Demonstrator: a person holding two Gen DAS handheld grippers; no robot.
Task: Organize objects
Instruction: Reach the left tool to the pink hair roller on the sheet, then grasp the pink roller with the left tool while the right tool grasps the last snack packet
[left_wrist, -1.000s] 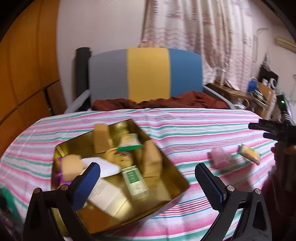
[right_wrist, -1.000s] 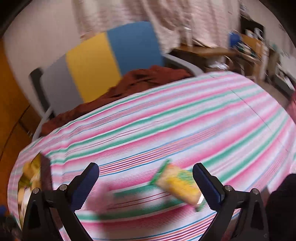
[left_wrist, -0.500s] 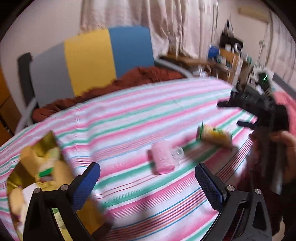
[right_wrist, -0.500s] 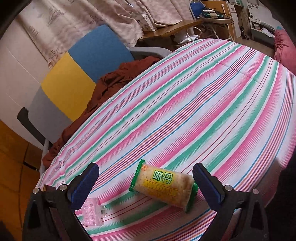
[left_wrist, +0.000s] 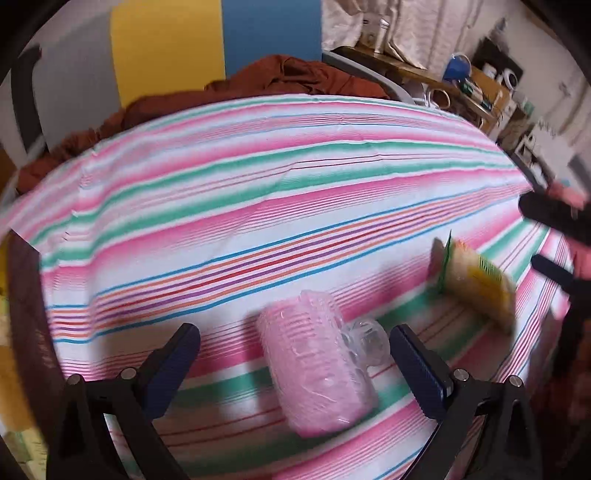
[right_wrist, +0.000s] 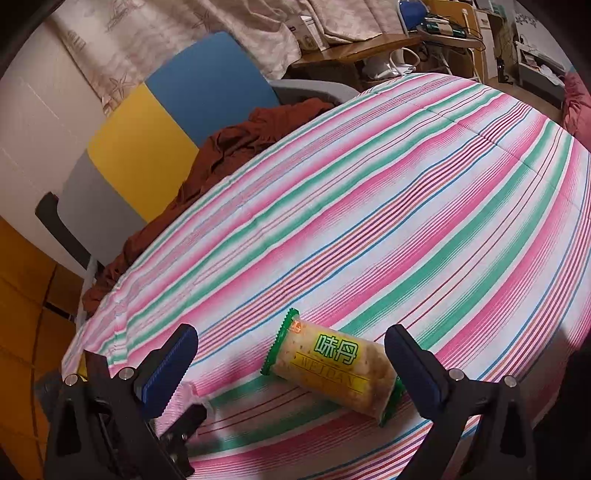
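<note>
Pink wrapped pack (left_wrist: 317, 365) lies on the striped bench cloth (left_wrist: 295, 192), directly ahead of the left gripper (left_wrist: 293, 363) and between its two spread fingers; not touched by either pad as far as the blur allows. Long axis runs roughly fore-and-aft, slightly slanted, so the fingers stand either side of its short width. A crinkled clear plastic tail juts toward the right-hand finger (left_wrist: 419, 369).

Cracker packet (right_wrist: 332, 369), yellow label with green ends, lies on the cloth just ahead of the right gripper (right_wrist: 290, 363), nearer its right-hand finger. Long axis runs across the gap and slants, so a closing pinch would meet the ends, not the sides (a turn of the wrist looks advisable, by my reckoning). Both grippers stand wide apart, holding nothing.

Left is the nearer to the pink pack, right to the crackers; the two items lie near each other, apart.

Hard to read: left view is motion-smeared. A dark-walled container (left_wrist: 26, 332) is cut off at its left edge, contents unclear. From the right view the pink pack is almost wholly hidden behind the left gripper's body. Chair (right_wrist: 147, 140) with rust-brown cloth (right_wrist: 236, 147) beyond the bench.
</note>
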